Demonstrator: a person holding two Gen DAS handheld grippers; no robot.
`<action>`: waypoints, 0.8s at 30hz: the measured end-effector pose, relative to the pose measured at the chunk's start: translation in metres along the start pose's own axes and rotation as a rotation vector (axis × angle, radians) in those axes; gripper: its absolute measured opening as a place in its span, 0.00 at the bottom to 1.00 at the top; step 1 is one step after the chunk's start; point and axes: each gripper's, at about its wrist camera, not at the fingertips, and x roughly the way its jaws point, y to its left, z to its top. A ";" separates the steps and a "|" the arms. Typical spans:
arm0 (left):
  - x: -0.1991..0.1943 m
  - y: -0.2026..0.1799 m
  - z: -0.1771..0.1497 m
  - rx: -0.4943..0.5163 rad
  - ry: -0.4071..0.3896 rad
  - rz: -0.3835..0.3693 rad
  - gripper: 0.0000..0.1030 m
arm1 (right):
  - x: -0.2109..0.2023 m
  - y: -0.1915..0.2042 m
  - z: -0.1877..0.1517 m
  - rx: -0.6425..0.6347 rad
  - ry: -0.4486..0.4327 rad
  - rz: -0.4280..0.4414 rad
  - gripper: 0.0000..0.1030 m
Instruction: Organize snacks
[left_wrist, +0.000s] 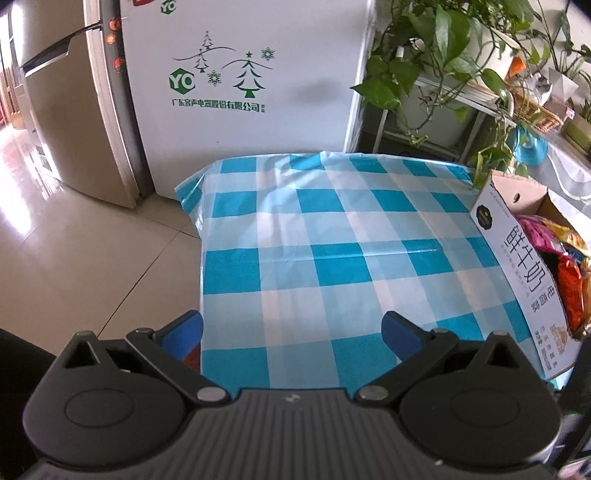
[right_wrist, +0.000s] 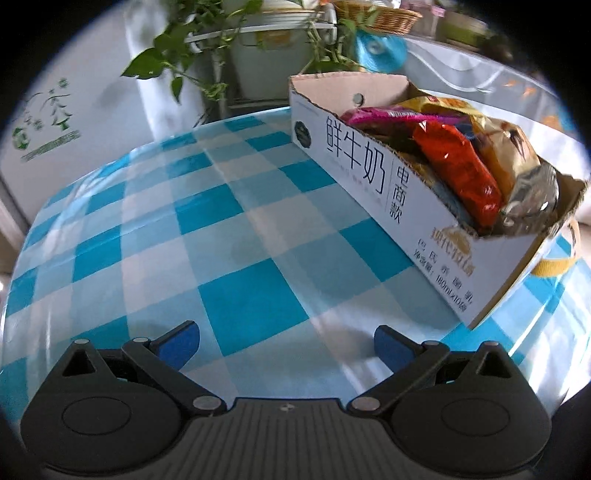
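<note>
Both grippers (left_wrist: 291, 332) (right_wrist: 286, 341) gape — carton (right_wrist: 373, 184) far right.

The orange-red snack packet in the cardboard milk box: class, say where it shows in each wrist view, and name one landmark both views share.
Left wrist view: the orange-red snack packet sits at the far right edge, behind the white cardboard milk box wall.
Right wrist view: the packet lies upper right, inside the box, between a pink packet and a tan bag.
Shared landmark: the blue-and-white checked tablecloth.

Checked tablecloth (left_wrist: 332, 236), white fridge (left_wrist: 240, 92), tiled floor (left_wrist: 74, 258), leafy plants (left_wrist: 443, 44).
</note>
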 end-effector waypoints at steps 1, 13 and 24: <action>0.000 0.001 0.001 -0.007 0.000 -0.005 0.99 | 0.002 0.005 -0.001 -0.006 -0.009 -0.018 1.00; 0.000 0.006 0.000 -0.021 0.000 0.011 0.99 | 0.015 0.034 0.002 0.006 -0.106 -0.049 1.00; 0.007 0.013 0.003 -0.051 0.012 0.030 0.99 | 0.030 0.054 0.008 -0.040 -0.192 -0.029 1.00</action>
